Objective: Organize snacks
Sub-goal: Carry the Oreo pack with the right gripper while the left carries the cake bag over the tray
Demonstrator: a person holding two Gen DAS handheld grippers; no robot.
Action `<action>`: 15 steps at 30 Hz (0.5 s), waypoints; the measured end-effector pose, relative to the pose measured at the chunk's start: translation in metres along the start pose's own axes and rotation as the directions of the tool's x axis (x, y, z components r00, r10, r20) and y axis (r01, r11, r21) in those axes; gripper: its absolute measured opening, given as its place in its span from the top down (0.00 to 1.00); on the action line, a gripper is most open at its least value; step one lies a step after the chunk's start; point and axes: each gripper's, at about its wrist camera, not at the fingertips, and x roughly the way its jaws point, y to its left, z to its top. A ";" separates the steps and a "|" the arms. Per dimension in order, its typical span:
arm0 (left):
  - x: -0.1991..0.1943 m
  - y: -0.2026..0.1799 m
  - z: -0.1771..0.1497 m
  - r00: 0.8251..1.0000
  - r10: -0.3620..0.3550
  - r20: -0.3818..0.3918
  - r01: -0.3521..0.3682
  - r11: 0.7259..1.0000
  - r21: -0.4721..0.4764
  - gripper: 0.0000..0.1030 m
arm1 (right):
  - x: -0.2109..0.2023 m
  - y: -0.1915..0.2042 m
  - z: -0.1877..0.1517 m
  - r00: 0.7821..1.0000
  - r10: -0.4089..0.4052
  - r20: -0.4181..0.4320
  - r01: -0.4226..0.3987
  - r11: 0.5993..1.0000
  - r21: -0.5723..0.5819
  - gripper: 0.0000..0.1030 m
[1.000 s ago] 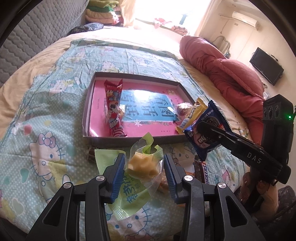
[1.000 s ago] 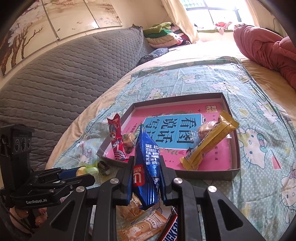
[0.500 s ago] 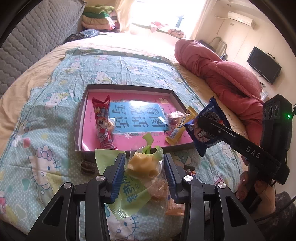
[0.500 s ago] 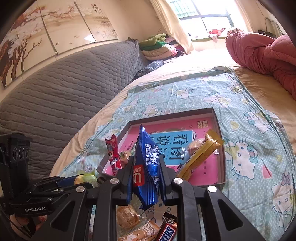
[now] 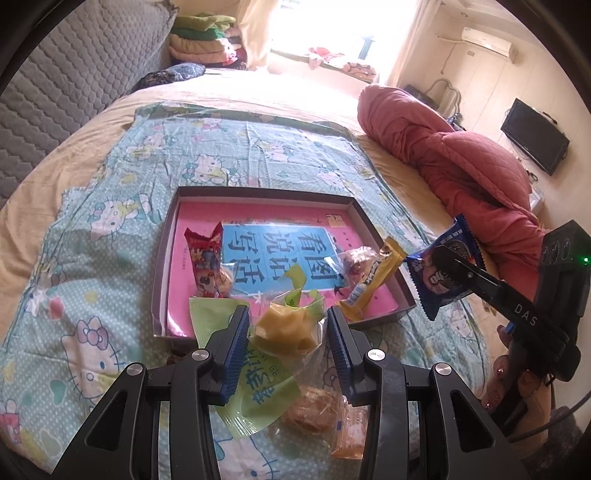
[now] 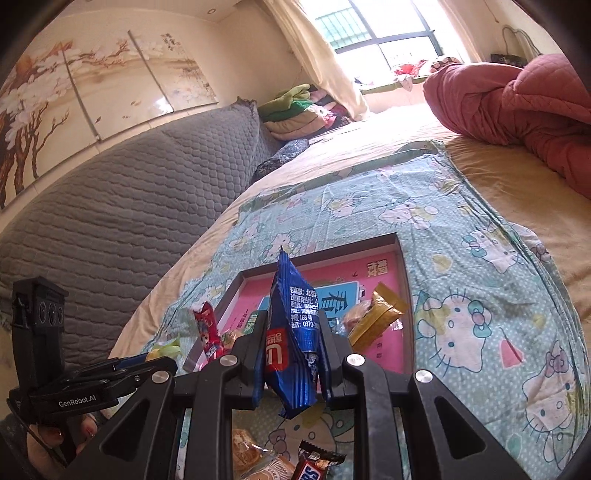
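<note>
- Left wrist view: the box [image 5: 168, 258] has shifted lower in frame since earlier. It holds a red packet [image 5: 205, 264] and a yellow bar [image 5: 373, 282]. The left gripper [image 5: 284, 326] clamps a yellow-green snack bag [image 5: 284, 328], frame centre.
- Right wrist view: the right gripper [image 6: 291, 343] is clamped narrowly on a blue cookie packet [image 6: 291, 332], lower centre.

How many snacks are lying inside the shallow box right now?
3, perhaps more hidden: a red printed packet at the left, a clear-wrapped pastry and a yellow foil bar at the right of the pink-lined box.

Sunlit bedroom with a large bed [image 5: 229, 92]

A bright window [image 6: 380, 26] is behind the bed, a grey quilted headboard [image 6: 122, 206] at its side, and a red duvet [image 5: 461, 166] lies near one edge.
</note>
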 end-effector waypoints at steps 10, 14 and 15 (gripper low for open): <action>0.014 0.005 0.020 1.000 0.014 0.009 -0.014 1.000 -0.028 0.58 | 0.001 -0.009 0.009 0.999 0.018 0.031 -0.019 0.999 0.042 0.78; 0.025 0.009 0.024 1.000 0.017 0.006 -0.016 0.999 -0.042 0.58 | 0.008 -0.008 0.009 0.999 0.024 0.022 -0.025 0.999 0.044 0.78; 0.029 0.009 0.025 1.000 0.022 0.004 -0.021 0.999 -0.044 0.58 | 0.010 -0.007 0.009 0.999 0.026 0.019 -0.027 0.999 0.044 0.78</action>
